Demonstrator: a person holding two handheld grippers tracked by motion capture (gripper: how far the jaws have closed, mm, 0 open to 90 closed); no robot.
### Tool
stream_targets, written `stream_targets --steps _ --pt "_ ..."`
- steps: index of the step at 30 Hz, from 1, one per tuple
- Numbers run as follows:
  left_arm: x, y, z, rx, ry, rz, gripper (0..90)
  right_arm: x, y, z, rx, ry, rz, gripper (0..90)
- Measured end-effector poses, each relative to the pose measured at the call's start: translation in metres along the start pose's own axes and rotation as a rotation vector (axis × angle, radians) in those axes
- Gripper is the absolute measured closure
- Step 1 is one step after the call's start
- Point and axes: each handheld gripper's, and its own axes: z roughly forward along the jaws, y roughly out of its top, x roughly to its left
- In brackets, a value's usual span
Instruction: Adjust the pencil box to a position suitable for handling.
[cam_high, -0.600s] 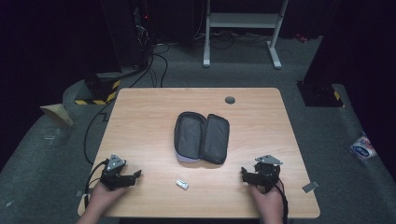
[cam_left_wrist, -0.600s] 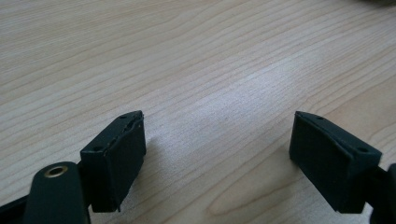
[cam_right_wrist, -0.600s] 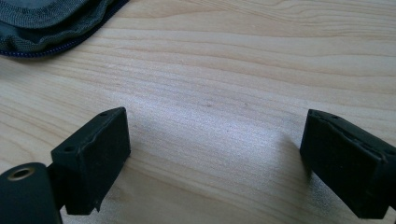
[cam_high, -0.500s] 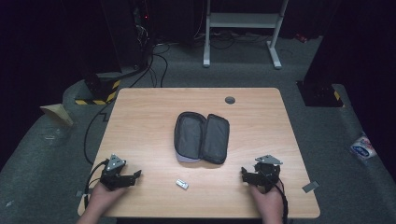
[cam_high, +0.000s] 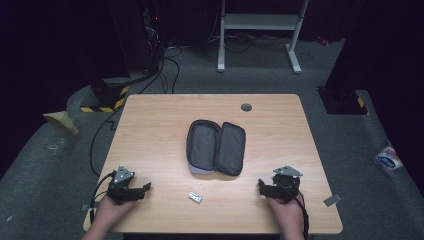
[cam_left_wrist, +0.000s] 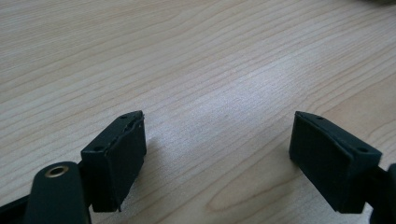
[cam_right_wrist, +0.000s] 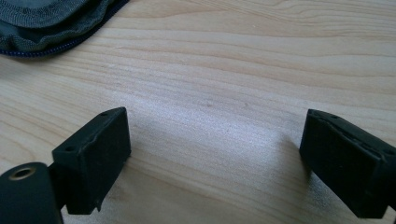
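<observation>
Open pouch (cam_high: 216, 147), unzipped, lies flat at the table (cam_high: 150, 120) centre. A small, possibly metal, object (cam_high: 195, 197) sits just in front of it. Left gripper (cam_high: 142, 189) and right gripper (cam_high: 261, 187) flank the pouch, jaws spread, holding nothing.

Matt pale wood-grain table (cam_high: 150, 130), dark cloth zip pouch (cam_high: 216, 147), matt black fingers (cam_left_wrist: 116, 161)

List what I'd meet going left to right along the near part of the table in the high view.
Left gripper → small silvery object → open grey pouch → right gripper, all on the wooden table.
</observation>
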Motion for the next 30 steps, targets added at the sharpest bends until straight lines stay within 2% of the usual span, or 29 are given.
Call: stream_targets --steps 3,5,6,8,12,16,17,22,24,26,30 --pt "0.0 0.0 0.0 0.001 -0.001 -0.001 19.0 0.004 0.0 -0.003 -0.005 -0.001 0.001 13.4" --pt "0.0 0.0 0.0 0.001 -0.001 -0.001 19.0 0.008 0.0 -0.004 -0.017 0.002 -0.018 13.7" --pt "0.0 0.0 0.0 0.001 -0.003 0.0 18.9 0.016 0.002 -0.005 -0.033 0.015 -0.032 13.9" --pt "0.0 0.0 0.0 0.0 -0.003 0.001 18.9 0.023 0.004 -0.005 -0.044 0.037 -0.033 14.0" --pt "0.0 0.0 0.0 0.001 -0.003 0.001 18.9 0.041 0.008 -0.002 -0.047 0.084 -0.054 13.9" --pt "0.001 0.0 0.0 0.002 -0.005 0.002 18.9 0.055 0.013 -0.002 -0.062 0.103 -0.078 14.1" --pt "0.001 0.0 0.0 0.002 -0.005 0.002 18.9 0.065 0.017 -0.004 -0.085 0.129 -0.086 14.6" --pt "0.001 0.0 0.0 0.004 -0.005 0.005 18.9 0.084 0.026 0.0 -0.114 0.161 -0.111 14.8" --pt "0.001 0.0 0.0 0.004 -0.005 0.005 18.9 0.088 0.028 0.002 -0.122 0.165 -0.113 14.8" --pt "0.001 0.0 0.0 0.004 -0.005 0.005 18.9 0.098 0.038 0.007 -0.14 0.174 -0.125 15.0" --pt "0.001 0.0 0.0 0.002 -0.006 0.005 18.9 0.106 0.046 0.011 -0.158 0.17 -0.13 15.0"
